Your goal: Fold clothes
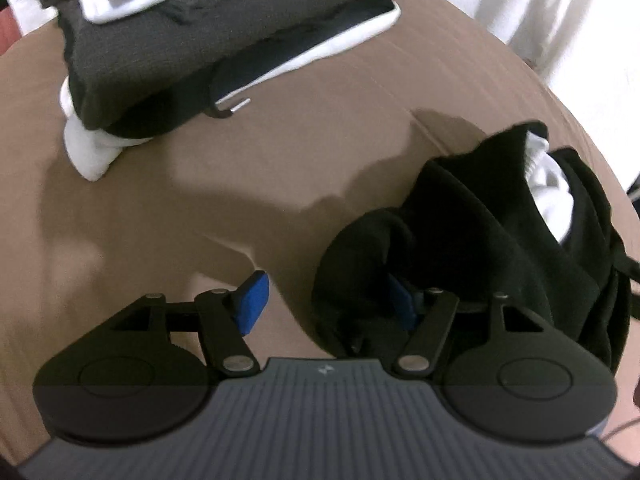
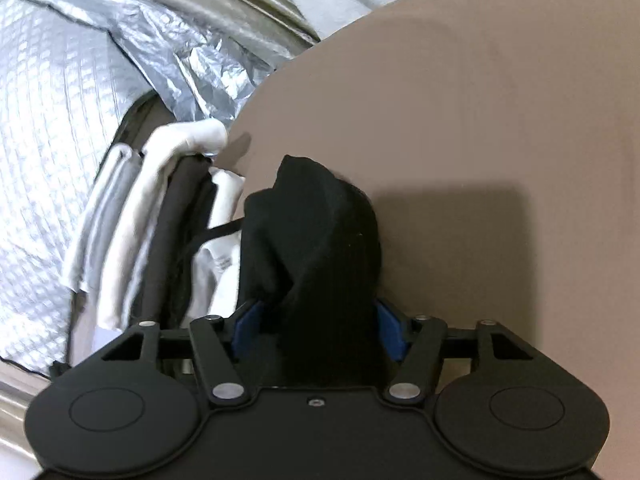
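A black garment (image 1: 480,240) with a white lining lies bunched on the brown surface (image 1: 240,180) at the right of the left wrist view. My left gripper (image 1: 328,304) is open; its right blue pad is tucked against the garment's edge and its left pad is free. In the right wrist view my right gripper (image 2: 316,324) is closed on a bunched fold of the black garment (image 2: 316,240), which stands up between the blue pads.
A stack of folded dark and white clothes (image 1: 180,40) sits at the far left of the brown surface; it also shows in the right wrist view (image 2: 160,220). Silver quilted foil (image 2: 80,80) lies beyond the surface's edge.
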Motion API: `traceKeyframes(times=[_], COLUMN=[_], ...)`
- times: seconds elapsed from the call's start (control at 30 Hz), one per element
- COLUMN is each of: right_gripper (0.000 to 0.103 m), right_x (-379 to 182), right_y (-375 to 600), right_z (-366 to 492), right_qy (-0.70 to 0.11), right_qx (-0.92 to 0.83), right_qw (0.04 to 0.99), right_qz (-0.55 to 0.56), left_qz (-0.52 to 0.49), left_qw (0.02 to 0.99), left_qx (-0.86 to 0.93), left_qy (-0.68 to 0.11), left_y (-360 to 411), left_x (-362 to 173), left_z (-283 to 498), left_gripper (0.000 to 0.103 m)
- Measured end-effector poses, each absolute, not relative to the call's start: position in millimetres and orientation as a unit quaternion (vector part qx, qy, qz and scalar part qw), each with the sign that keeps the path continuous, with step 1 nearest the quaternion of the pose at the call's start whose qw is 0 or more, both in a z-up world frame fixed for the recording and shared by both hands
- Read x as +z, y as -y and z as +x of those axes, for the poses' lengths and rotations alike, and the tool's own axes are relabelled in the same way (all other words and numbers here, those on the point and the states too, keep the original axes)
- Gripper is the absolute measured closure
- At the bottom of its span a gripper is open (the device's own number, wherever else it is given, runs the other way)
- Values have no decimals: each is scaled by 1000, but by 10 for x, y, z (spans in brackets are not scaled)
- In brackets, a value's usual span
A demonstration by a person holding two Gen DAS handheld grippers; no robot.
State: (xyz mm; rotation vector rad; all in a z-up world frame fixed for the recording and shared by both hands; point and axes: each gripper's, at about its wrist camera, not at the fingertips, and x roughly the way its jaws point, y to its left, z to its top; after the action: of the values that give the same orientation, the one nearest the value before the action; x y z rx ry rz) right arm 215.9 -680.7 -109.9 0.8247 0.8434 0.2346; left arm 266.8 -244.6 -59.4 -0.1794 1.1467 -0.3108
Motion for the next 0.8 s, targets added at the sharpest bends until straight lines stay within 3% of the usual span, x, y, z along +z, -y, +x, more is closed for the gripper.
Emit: traceKeyframes(times=[0.17,0.23,0.27,0.4,0.67,0.7,0.8], right_gripper=[36,55,90,93,95,95,96], right_x=[-1255,-1292,-1297,-1167,72,235,583], right_y=[6944,6972,6980,6987,6756,6751,6468], right_z=[2221,2206,2187,2079,1128,921,454], right_qy=[-375,-347,-329,-240,-101,-82,-62], right_qx=[90,92,100,122,156,144,60], right_qw=[835,844,848,841,908,921,987], right_qz=[393,398,404,469,375,352,134], left_qz=[-156,-130,-114,-31,23,33,54], left_qw=[804,812,815,826,863,866,868], left_qx=[-216,-216,-213,-200,-196,-193,-180], left_qy=[-531,-526,-526,-526,-465,-461,-460], left_y=[2480,2578,2627,2889,2971,2963,2967], left_x=[-494,-539,-587,-800,-627,-617,-610], left_z=[2668,2676,2697,2769,2538,2511,2471], left_gripper=[36,31,30,28,27,26,23])
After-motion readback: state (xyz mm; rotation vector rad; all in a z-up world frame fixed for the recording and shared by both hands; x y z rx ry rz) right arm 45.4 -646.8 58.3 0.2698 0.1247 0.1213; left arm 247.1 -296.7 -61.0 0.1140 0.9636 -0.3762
